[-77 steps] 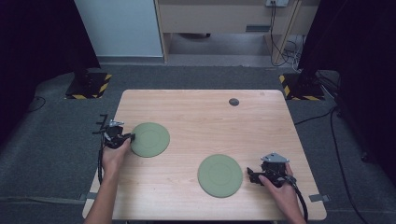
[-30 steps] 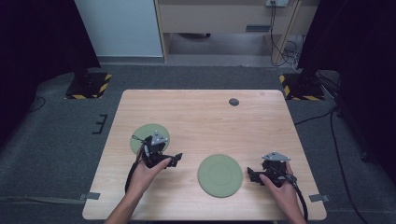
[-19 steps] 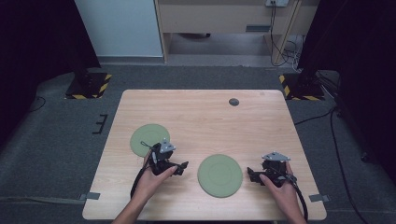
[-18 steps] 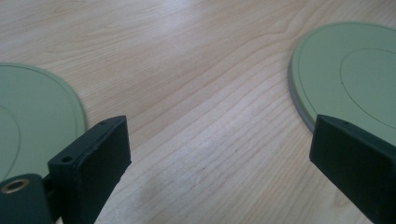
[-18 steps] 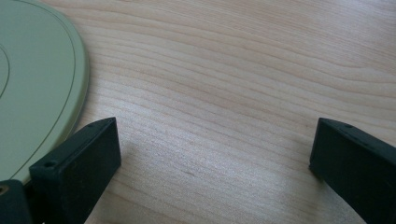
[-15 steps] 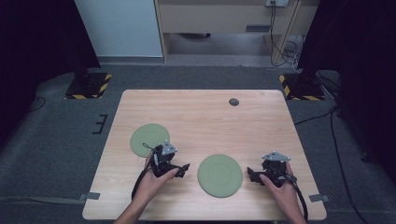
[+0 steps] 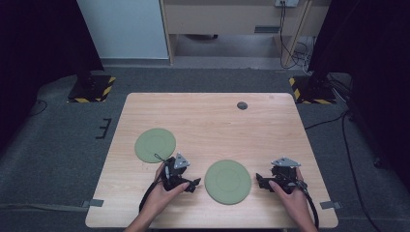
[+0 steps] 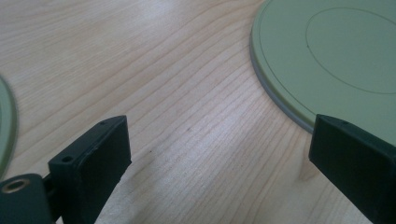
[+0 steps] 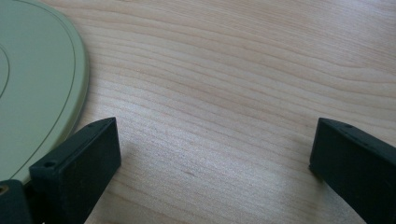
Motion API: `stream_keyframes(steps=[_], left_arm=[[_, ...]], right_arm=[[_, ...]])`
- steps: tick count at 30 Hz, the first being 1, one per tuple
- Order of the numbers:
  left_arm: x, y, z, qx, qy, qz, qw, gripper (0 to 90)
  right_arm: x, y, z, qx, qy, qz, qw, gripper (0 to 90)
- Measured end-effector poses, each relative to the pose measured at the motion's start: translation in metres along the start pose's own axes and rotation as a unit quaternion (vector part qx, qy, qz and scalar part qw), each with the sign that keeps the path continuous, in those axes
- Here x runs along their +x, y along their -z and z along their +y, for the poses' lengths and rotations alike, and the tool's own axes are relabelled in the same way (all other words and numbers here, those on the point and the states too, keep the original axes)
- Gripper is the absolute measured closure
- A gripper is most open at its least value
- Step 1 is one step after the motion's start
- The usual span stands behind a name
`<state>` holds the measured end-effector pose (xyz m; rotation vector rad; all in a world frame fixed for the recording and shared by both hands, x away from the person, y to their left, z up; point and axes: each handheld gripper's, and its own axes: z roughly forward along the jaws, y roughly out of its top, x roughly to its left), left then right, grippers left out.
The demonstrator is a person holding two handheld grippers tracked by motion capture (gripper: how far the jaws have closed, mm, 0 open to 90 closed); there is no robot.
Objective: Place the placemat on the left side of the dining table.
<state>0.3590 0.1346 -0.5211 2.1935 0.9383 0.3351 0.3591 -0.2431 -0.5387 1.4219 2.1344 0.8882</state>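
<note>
Item: near green disc (image 7: 227, 181), flat on the wooden worktop (image 7: 212, 121), toward the near edge, between the two tools.

Left tool (image 7: 192, 184): jaws spread wide and empty, low over the worktop just left of the disc; in the left gripper view the disc rim (image 8: 280, 100) passes under the right-hand jaw.

Right tool (image 7: 259, 182): jaws spread and empty, just right of the disc, apart from it.

Step in hand, as judged: the left tool closing on the disc's left edge. Handling advice: keep the jaws low and level, slide one under the thin rim rather than pressing down on top, and pinch only once the edge sits well between the pads; the right tool could steady the far side against sliding.

Appearance: round, thin, matt sage green, raised edge, faint inner ring.

Second green disc (image 7: 155, 144): farther left, well apart.
</note>
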Motion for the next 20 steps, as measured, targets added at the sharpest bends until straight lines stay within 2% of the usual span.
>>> stream_keyframes(steps=[6,8,9,10,20], left_arm=[[-0.004,-0.006,-0.006,0.004,-0.001,-0.005,1.0,4.7],[-0.004,-0.01,-0.008,0.009,-0.01,0.002,0.9999,4.5],[-0.003,-0.011,-0.009,0.004,-0.015,0.011,0.9998,4.1],[-0.002,-0.012,-0.01,0.001,-0.013,0.01,0.9999,1.5],[-0.003,-0.012,-0.01,0.002,-0.008,0.018,0.9998,0.9]], right_arm=[[0.0,0.0,0.0,0.0,0.0,0.0,1.0,2.1],[0.0,0.0,0.0,0.0,0.0,0.0,1.0,2.1],[0.0,0.0,0.0,0.0,0.0,0.0,1.0,2.1],[0.0,0.0,0.0,0.0,0.0,0.0,1.0,2.1],[0.0,0.0,0.0,0.0,0.001,0.001,1.0,2.1]])
